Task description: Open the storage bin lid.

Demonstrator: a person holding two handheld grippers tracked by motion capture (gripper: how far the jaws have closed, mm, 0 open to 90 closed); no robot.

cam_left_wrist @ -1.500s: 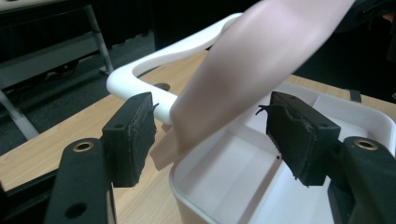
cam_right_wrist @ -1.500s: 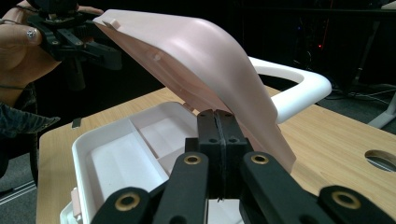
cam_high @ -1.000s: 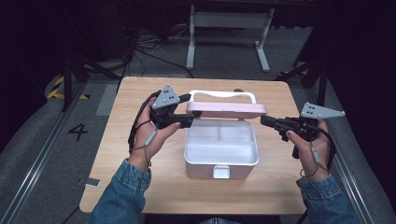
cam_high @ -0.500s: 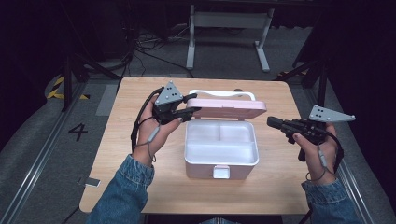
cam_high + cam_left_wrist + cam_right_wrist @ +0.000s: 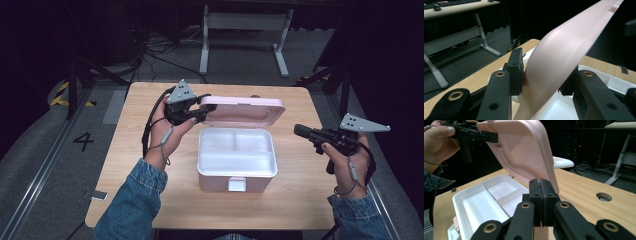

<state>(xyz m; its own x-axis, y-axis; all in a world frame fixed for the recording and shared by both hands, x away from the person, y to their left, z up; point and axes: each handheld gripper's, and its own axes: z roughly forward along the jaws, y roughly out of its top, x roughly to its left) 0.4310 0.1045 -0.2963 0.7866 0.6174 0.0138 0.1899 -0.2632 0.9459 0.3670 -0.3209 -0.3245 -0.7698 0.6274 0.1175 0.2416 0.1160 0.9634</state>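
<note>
A white box (image 5: 215,181) with inner compartments stands in the middle of the table, its pink lid (image 5: 245,107) swung up and tilted back. My left gripper (image 5: 205,112) is shut on the lid's left edge; in the left gripper view the pink lid (image 5: 564,50) runs between the jaws of that gripper (image 5: 541,75). My right gripper (image 5: 300,131) hovers to the right of the box, shut on nothing. In the right gripper view its closed tips (image 5: 540,187) point at the open box (image 5: 461,195) and the lid (image 5: 524,147), with the left gripper (image 5: 490,136) behind.
The box's compartments look empty and a pink latch (image 5: 236,184) sits on its front wall. A cable hole (image 5: 603,196) lies in the wooden table at the far side. A small tape piece (image 5: 98,195) is near the front left edge. A white desk frame (image 5: 242,22) stands beyond.
The lid has swung up further, lifted by the left gripper. The right gripper has drawn away from the lid's right end, out to the right and a little nearer the person.
</note>
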